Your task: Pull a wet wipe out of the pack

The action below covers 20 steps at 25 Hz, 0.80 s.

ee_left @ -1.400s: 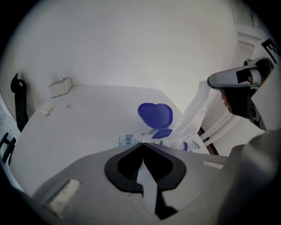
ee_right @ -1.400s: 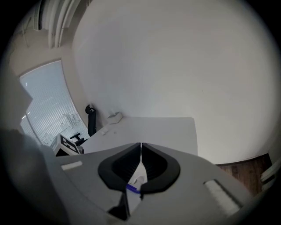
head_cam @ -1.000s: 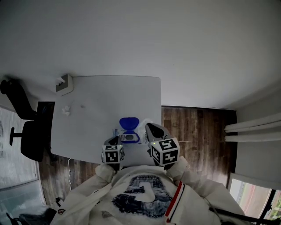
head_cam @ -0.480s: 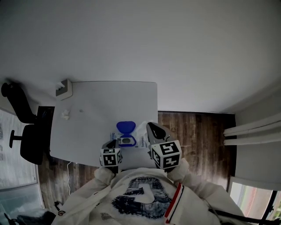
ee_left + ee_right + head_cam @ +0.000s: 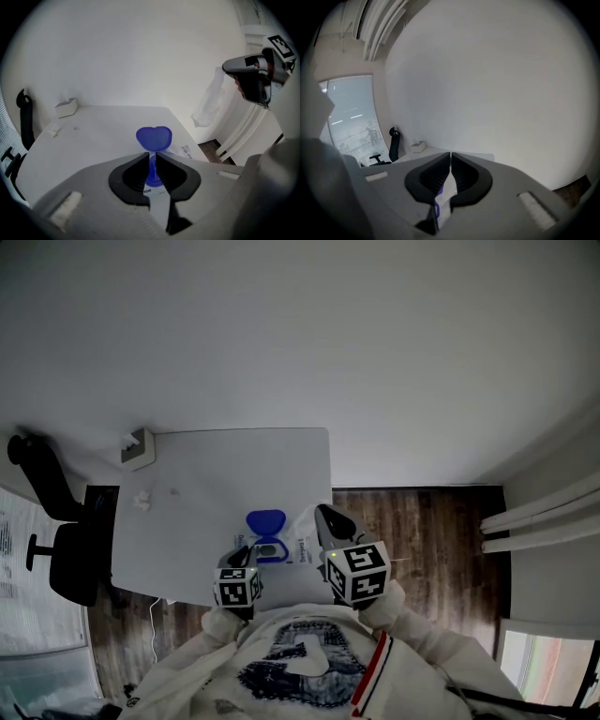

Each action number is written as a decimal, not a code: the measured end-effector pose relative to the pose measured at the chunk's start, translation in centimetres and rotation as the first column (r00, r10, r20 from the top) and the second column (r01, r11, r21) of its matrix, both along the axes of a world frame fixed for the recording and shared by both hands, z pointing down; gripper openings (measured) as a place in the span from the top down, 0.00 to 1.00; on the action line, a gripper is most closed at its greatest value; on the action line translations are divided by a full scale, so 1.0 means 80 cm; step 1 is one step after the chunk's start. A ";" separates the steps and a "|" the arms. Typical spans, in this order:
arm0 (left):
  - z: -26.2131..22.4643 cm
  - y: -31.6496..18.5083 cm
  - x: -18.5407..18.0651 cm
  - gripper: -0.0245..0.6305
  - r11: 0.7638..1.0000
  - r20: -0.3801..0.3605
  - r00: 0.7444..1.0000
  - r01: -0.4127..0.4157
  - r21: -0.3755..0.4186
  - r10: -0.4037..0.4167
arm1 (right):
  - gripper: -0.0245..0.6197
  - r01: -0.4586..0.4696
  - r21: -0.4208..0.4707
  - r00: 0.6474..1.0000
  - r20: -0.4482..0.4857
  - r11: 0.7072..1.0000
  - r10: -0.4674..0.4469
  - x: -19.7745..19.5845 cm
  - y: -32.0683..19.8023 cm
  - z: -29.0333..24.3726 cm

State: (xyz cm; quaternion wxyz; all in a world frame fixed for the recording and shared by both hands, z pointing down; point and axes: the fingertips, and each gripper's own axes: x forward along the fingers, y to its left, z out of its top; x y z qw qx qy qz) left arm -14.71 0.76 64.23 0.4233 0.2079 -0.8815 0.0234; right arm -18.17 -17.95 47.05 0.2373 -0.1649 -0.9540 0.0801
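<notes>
In the head view, the flat wet wipe pack (image 5: 281,549), with its rounded blue plastic lid (image 5: 266,521) raised, lies on the white rectangular table (image 5: 187,484). It is near the edge closest to you, toward the right corner. Your left gripper (image 5: 246,554) is just at the pack. Your right gripper (image 5: 320,514) stands above the pack's right end and carries a thin white wet wipe (image 5: 304,524).

In the left gripper view, the jaws of the left gripper (image 5: 153,157) have just been opening. A narrow gap shows between them, and you see the pack through it, not pressed. I judge this hand is there to keep the pack down while the other pulls. The wipe (image 5: 208,101) hangs from the right gripper (image 5: 227,66), and its lower end appears free of the pack.

In the right gripper view, the jaws of the right gripper (image 5: 450,157) are closed on the wipe (image 5: 443,199), which hangs below them. The tight pinch probably keeps the damp sheet from slipping, and the task looks nearly done.
</notes>
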 end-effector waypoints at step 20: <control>-0.219 -0.059 -0.074 0.89 0.987 0.381 0.924 -0.086 0.135 0.028 | 0.94 -0.072 -0.006 0.994 0.077 0.997 0.072 -0.012 -0.045 -0.038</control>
